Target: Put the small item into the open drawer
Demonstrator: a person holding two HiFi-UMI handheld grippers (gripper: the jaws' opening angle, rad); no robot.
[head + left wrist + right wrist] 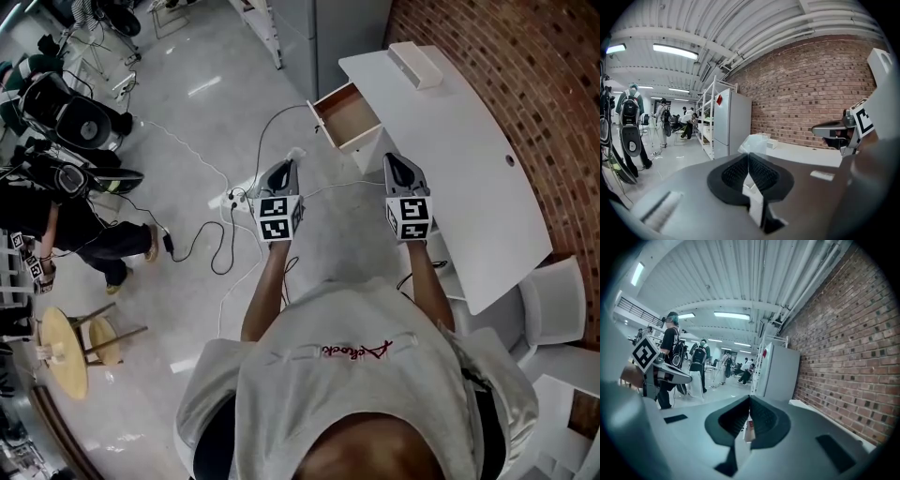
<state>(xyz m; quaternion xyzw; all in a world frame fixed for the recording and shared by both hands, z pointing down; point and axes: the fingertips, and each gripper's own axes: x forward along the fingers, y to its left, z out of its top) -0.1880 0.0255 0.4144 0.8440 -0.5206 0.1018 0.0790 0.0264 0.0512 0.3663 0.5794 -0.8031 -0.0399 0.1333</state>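
Left gripper view shows the left gripper (749, 155) pinched shut on a crinkly clear packet (755, 142), with the drawer out of sight. Head view alone gives the open drawer (349, 114) ahead, well apart. Carry the packet over it before letting go. Right gripper (750, 398) is closed, seemingly empty.

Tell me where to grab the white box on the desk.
Probably from above with the right gripper, pinching the white box across its narrow width near the middle: it lies flat and long on the desk, nothing beside it.
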